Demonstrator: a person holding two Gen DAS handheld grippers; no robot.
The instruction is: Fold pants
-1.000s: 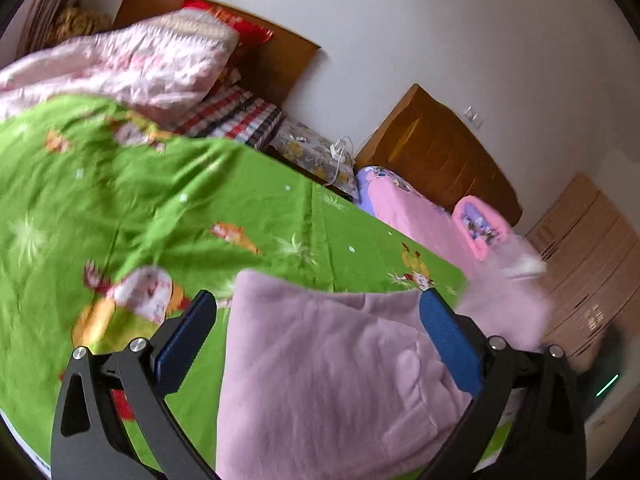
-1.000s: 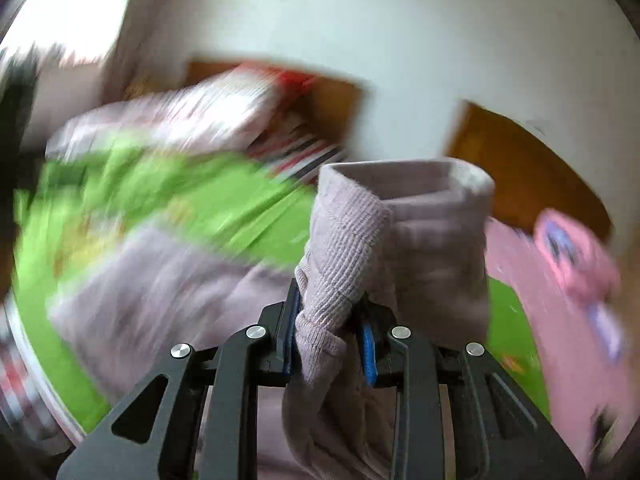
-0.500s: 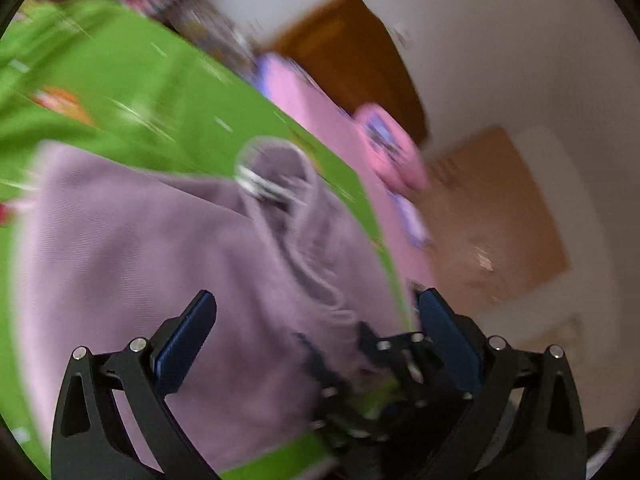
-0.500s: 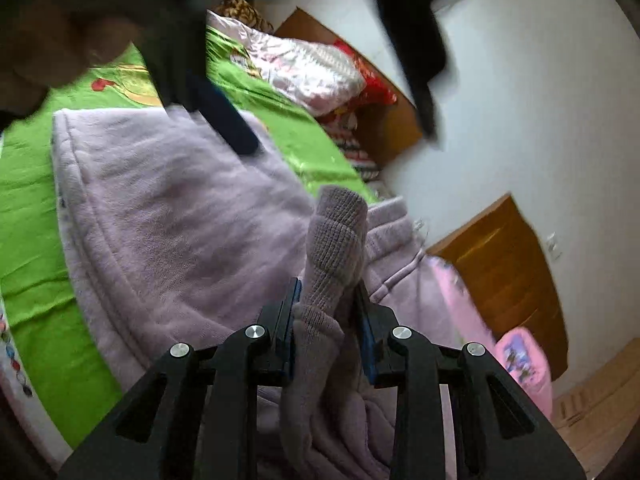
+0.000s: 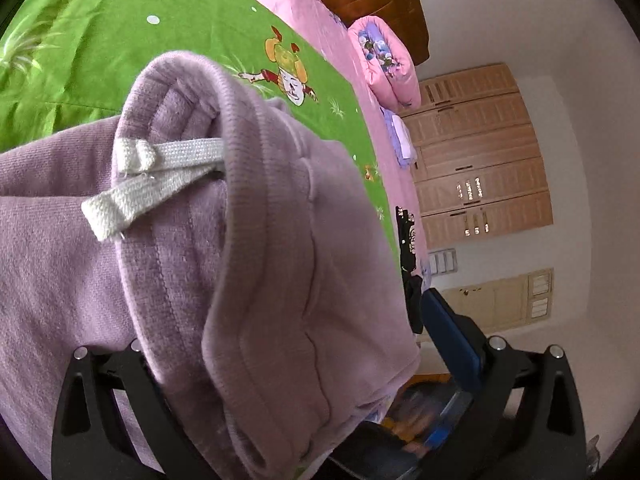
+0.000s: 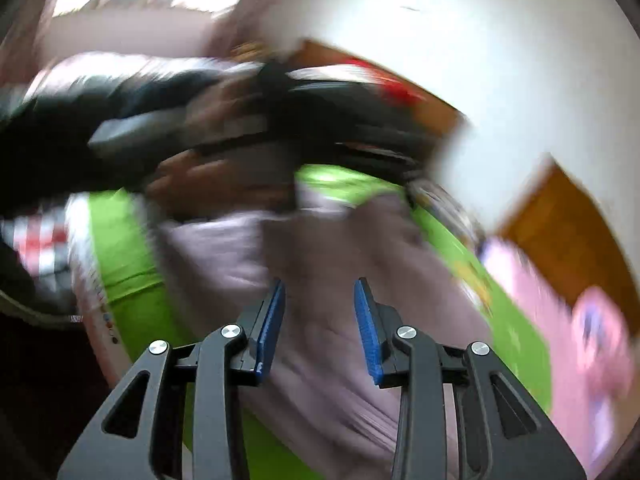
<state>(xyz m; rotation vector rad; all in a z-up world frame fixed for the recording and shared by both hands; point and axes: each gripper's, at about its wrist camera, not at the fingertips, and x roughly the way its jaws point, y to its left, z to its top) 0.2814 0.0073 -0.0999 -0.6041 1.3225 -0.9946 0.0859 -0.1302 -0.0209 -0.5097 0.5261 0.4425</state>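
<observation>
pants, drawstring (left view only)

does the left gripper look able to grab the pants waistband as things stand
Probably yes: the waistband of the pants already lies between the left gripper's wide-open fingers, with nothing in the way.

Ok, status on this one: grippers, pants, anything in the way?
Right gripper opening, nothing between the pads. Left gripper wide open around the pants waistband, no pinch visible. Drawstring loose on top. Nothing blocking.
</observation>
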